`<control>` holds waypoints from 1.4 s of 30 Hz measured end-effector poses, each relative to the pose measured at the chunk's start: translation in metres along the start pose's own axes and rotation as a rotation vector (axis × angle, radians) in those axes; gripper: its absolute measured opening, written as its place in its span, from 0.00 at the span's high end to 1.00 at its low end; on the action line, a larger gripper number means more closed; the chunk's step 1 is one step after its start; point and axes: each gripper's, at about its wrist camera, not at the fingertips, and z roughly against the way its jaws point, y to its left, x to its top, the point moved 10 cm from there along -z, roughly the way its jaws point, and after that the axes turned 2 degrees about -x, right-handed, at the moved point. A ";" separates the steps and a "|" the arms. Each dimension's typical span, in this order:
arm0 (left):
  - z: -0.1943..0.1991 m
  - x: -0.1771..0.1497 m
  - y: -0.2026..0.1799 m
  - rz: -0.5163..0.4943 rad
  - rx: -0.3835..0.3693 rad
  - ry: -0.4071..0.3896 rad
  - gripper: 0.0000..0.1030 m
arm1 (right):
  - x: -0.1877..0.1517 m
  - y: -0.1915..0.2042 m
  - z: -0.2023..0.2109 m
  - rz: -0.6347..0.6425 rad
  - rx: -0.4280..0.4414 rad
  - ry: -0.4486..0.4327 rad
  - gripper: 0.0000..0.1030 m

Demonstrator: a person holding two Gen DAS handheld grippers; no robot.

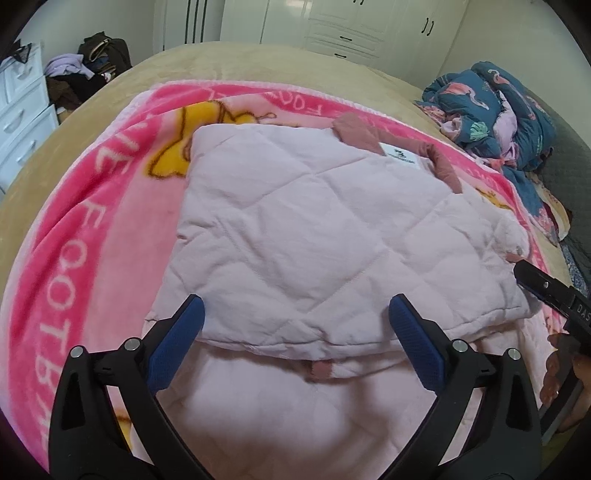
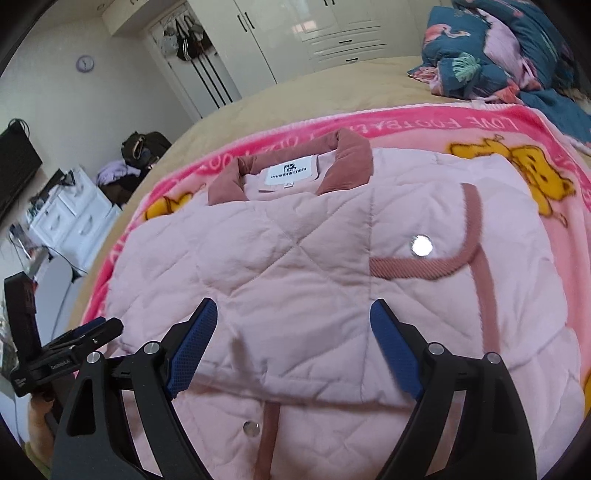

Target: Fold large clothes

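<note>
Left wrist view: a tan bed [image 1: 229,62] fills most of the frame, with white wardrobes [image 1: 332,26] across the top. A pink blanket [image 1: 74,229] with white lettering and yellow cartoon figures is spread over the bed. On it, at centre frame, lies the jacket [image 1: 295,236] — pale pink, quilted, partly folded, its dusty-rose collar [image 1: 354,133] toward the top and a white label just below the collar. A folded edge of the jacket crosses the lower middle of the frame over another layer of it. A blue floral quilt [image 1: 509,110] is bunched at upper right, and a white drawer unit [image 1: 22,110] stands at the left edge beside a heap of clothes and bags [image 1: 92,66].

At the bottom, the left gripper [image 1: 295,314] hovers over the jacket's near edge, jaws wide and nothing between the blue pads. The right gripper [image 1: 546,291] enters at the right edge, at the jacket's right side, a hand [image 1: 561,373] below it.

Right wrist view: the right gripper [image 2: 291,317] is above the jacket [image 2: 295,266] at lower centre — jaws wide, gripping nothing. A silver snap [image 2: 421,245] shines right of centre beside rose trim. The left gripper [image 2: 88,336] shows at lower left, at the jacket's left edge.
</note>
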 end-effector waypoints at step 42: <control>0.135 0.021 -0.058 -0.078 -0.047 -0.186 0.09 | 0.010 0.013 0.123 0.000 0.057 -0.158 0.04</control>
